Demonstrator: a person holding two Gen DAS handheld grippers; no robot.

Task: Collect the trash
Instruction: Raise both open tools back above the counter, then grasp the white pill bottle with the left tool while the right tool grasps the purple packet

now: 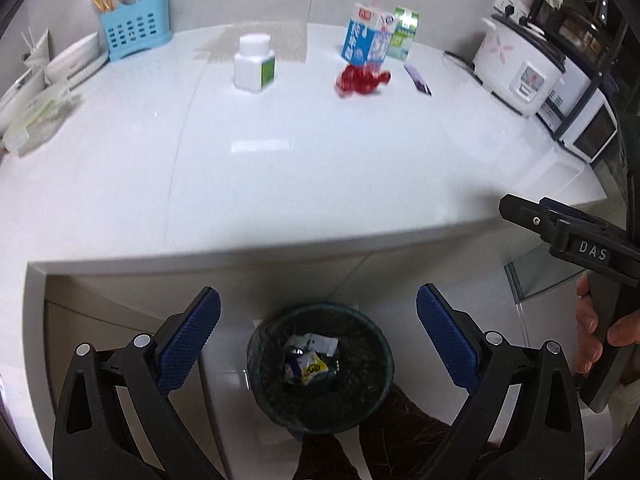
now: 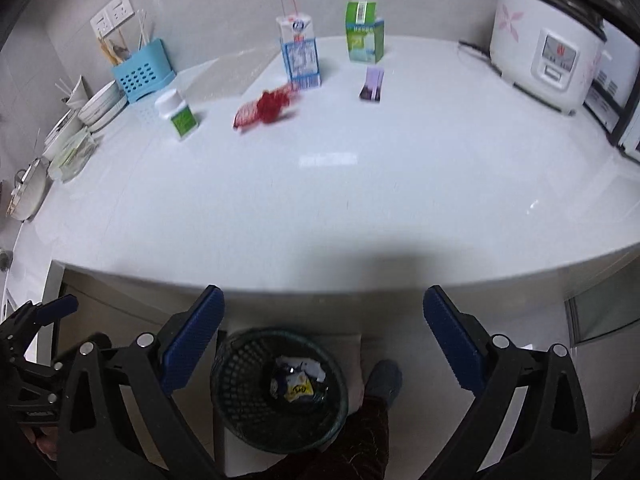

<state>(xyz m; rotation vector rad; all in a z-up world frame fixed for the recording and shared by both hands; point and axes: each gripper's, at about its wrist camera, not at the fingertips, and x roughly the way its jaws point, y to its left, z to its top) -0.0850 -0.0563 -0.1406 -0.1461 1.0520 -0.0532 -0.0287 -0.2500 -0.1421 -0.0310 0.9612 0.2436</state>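
hovering over the edge of the white glossy counter [image 1: 280, 184], the left tongs [image 1: 318, 336] are spread wide with nothing between the blue pads, and the right tongs [image 2: 323, 332] are spread and empty too. below and between both pairs stands the dark round mesh bin [image 1: 320, 412] on the floor, with crumpled white and yellow wrappers [image 1: 306, 358] inside. far ahead of the tongs, on the counter, lie a crumpled red wrapper [image 1: 360, 80], a white plastic bottle [image 1: 254, 62] and a blue and white carton [image 1: 366, 38].
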